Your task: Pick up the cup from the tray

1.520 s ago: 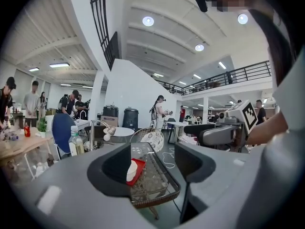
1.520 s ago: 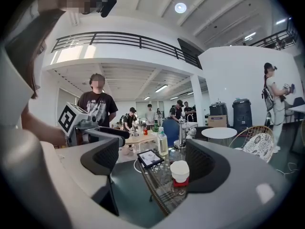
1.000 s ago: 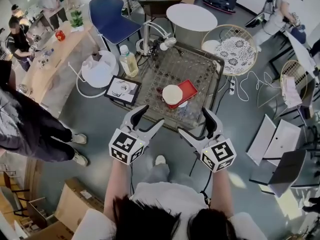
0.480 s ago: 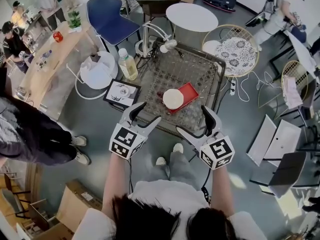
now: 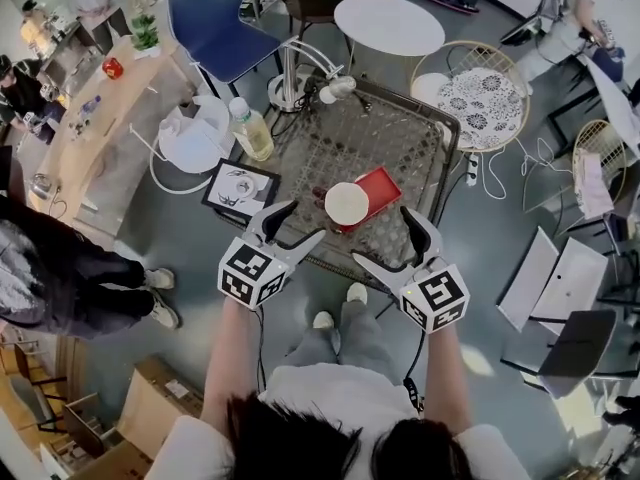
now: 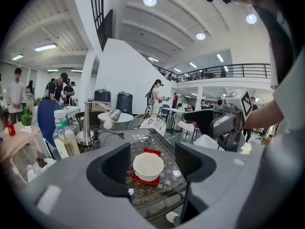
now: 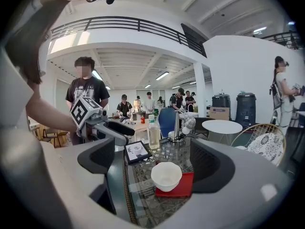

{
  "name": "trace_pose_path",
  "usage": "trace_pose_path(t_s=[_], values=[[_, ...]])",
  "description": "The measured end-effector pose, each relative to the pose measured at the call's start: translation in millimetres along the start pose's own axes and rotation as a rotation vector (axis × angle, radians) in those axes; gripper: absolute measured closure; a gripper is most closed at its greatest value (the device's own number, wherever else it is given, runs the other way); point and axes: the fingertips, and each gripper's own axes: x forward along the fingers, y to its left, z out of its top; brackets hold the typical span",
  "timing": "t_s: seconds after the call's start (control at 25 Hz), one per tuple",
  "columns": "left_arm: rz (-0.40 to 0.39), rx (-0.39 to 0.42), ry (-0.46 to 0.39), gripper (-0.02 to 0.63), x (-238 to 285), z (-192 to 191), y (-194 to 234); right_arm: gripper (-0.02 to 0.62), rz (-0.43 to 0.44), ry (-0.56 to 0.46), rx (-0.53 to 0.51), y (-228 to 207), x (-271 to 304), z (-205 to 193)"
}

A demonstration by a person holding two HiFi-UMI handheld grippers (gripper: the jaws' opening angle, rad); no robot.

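White cup (image 5: pixel 346 203) sits on red tray (image 5: pixel 381 185) on glass table (image 5: pixel 400 133), just beyond left gripper (image 5: pixel 307 220) and right gripper (image 5: pixel 381 235), both spread and empty; far-left bottle (image 5: pixel 250 128) label unreadable.

Nothing legible is picked up in any view right now.
Only square black-and-white patterns are shown on the left cube (image 5: pixel 255 273) and the right cube (image 5: pixel 433 298), with no letters or digits. The band on the bottle (image 6: pixel 66 144) is too small to be read, and no words can be made out on the framed picture (image 5: pixel 240 183).
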Motion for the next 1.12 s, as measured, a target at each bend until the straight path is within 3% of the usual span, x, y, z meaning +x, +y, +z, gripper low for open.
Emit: trace_pose_path(t_s=[0.24, 0.52, 0.72, 0.84, 1.12], values=[[-0.008, 0.142, 0.15, 0.329, 31.7, -38.8, 14.0, 0.077, 0.049, 0.071, -0.013, -17.3, 24.4, -30.8], [-0.007, 0.174, 0.231, 0.328, 65.5, -70.4, 43.6, 0.064, 0.081, 0.116, 0.02, -31.7, 57.1, -63.3], [-0.02, 0.356, 0.344, 0.328, 83.7, -97.2, 58.0, 0.061, 0.062, 0.128, 0.055, -38.4, 73.9, -85.6], [-0.032, 0.384, 0.353, 0.329, 94.1, -107.1, 68.8, 0.055, 0.025, 0.131, 0.083, -38.0, 81.5, -105.6], [-0.103, 0.451, 0.375, 0.33, 119.3, -128.4, 80.0, 0.048, 0.058, 0.181, 0.059, -35.5, 98.0, -137.4]])
